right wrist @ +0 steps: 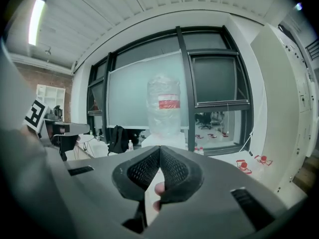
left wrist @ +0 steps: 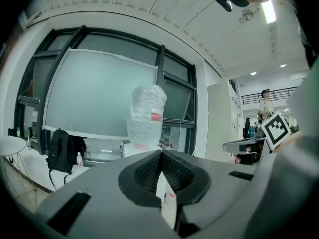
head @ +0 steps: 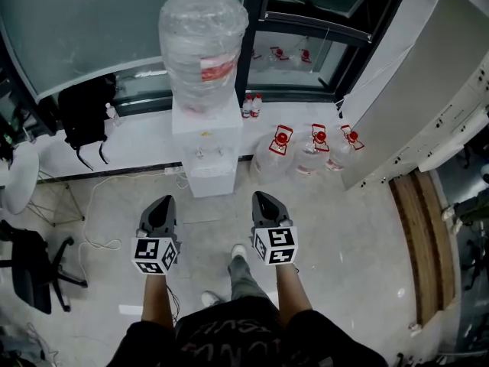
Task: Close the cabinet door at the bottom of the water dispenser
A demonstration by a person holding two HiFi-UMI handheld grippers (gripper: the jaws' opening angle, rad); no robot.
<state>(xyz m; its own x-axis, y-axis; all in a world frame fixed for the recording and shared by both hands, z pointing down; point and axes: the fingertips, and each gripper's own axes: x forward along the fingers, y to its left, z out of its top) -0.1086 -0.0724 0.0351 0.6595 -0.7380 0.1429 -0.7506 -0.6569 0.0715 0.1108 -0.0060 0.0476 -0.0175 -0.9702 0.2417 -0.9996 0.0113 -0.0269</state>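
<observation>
Head view: the water dispenser is seen steeply from above, so its cabinet door is too foreshortened to judge open or closed. The office chair is cut by the left edge. Gripper views: the left tongs and right tongs hide the dispenser's lower half.

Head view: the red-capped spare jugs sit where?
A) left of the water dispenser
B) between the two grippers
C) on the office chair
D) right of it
D: the three red-capped jugs stand in a row right of the water dispenser; the black backpack is on its left.
</observation>
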